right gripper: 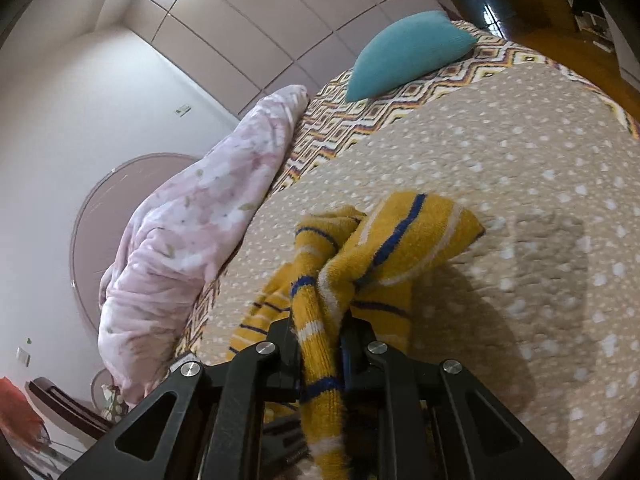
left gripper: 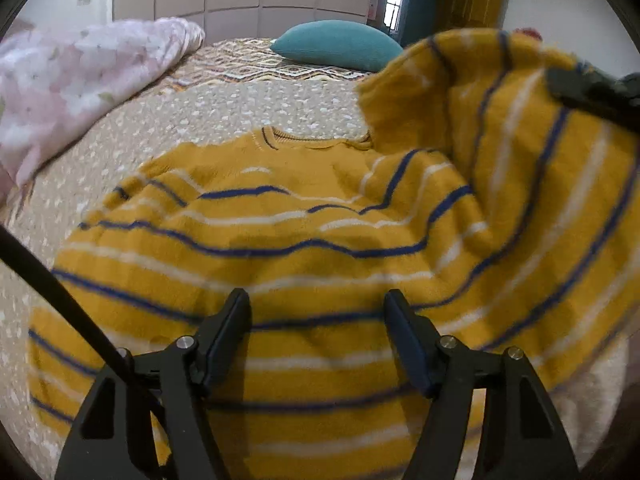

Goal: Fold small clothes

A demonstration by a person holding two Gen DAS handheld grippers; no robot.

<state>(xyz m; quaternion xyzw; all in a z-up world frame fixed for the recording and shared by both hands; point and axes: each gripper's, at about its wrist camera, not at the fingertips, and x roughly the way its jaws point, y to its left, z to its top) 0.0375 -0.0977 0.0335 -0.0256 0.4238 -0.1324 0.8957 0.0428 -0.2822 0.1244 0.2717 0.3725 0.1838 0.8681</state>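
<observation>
A small mustard-yellow sweater [left gripper: 280, 264] with blue and white stripes lies on the bed, collar away from me. My left gripper [left gripper: 318, 312] is open just above its lower body, holding nothing. My right gripper [right gripper: 320, 332] is shut on the sweater's sleeve [right gripper: 400, 232] and holds it lifted off the bed. In the left wrist view that raised sleeve [left gripper: 520, 140] hangs at the upper right, with the right gripper [left gripper: 592, 92] dark at the frame's edge.
The bed has a beige dotted blanket [left gripper: 248, 108] over a zigzag-patterned cover [right gripper: 400, 100]. A pink floral quilt [left gripper: 72, 80] is bunched along the left side. A teal pillow [left gripper: 340, 44] lies at the far end. White wardrobes stand behind.
</observation>
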